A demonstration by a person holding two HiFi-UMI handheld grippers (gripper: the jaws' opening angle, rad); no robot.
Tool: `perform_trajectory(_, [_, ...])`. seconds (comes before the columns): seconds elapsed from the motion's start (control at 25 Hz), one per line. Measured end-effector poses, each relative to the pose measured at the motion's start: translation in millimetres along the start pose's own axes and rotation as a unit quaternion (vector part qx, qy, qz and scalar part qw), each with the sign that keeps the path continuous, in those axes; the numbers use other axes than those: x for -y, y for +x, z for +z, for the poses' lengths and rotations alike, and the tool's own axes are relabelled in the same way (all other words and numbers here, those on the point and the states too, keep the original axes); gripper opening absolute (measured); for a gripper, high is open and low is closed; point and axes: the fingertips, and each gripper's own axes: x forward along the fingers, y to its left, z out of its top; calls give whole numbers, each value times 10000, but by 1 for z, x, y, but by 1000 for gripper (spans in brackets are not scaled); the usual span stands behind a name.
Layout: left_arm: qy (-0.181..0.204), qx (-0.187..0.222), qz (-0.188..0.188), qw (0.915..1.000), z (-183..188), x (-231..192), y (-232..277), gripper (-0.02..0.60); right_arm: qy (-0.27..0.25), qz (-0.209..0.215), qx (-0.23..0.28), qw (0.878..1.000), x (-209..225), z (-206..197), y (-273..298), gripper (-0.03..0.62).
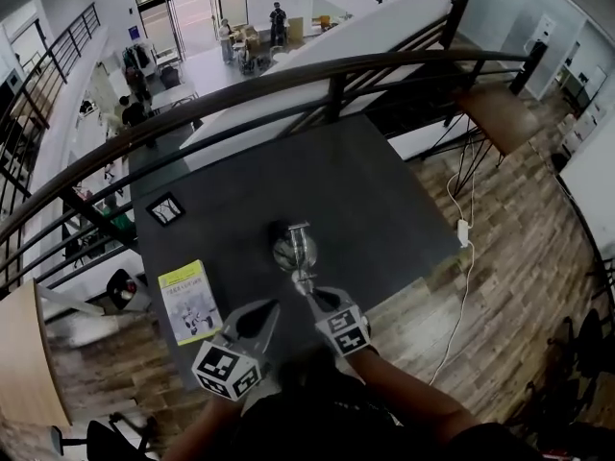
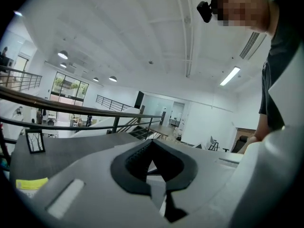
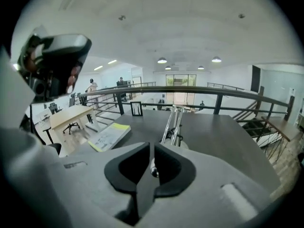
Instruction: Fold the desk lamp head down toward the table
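Note:
A metal desk lamp point(image 1: 294, 250) stands near the front of the dark table point(image 1: 384, 200). Its thin rods point(image 3: 173, 125) rise straight ahead in the right gripper view. My right gripper point(image 1: 313, 297) sits at the lamp's near side. Its jaws point(image 3: 152, 148) are almost together, shut on a thin metal part of the lamp that ends in a small ball point(image 3: 153, 173). To the lamp's left my left gripper point(image 1: 269, 311) hangs above the table, apart from the lamp. It point(image 2: 152, 142) is shut with nothing in it, and the lamp does not show in the left gripper view.
A yellow-green booklet point(image 1: 189, 302) lies at the table's front left, and a small black frame point(image 1: 165, 208) stands at the back left. A dark railing point(image 1: 288, 75) runs behind the table. A white cable with an adapter point(image 1: 463, 230) hangs by the right edge.

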Motion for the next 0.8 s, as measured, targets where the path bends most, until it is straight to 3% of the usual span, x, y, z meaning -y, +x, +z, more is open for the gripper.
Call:
perform_trajectory(0.08, [73,84,-77,9999,7,5,-5,2,182,39,386,9991,-6,20,-15,3])
perform_trajectory(0.48, [356,468,-462,9972,25,43,-27,2,-92,33,1618,9868,-43,85,-90,3])
perform_trajectory(0.8, [321,679,-603,9953,29,67,-50,2,-180,103,2006,9795,-79,97,-145,3])
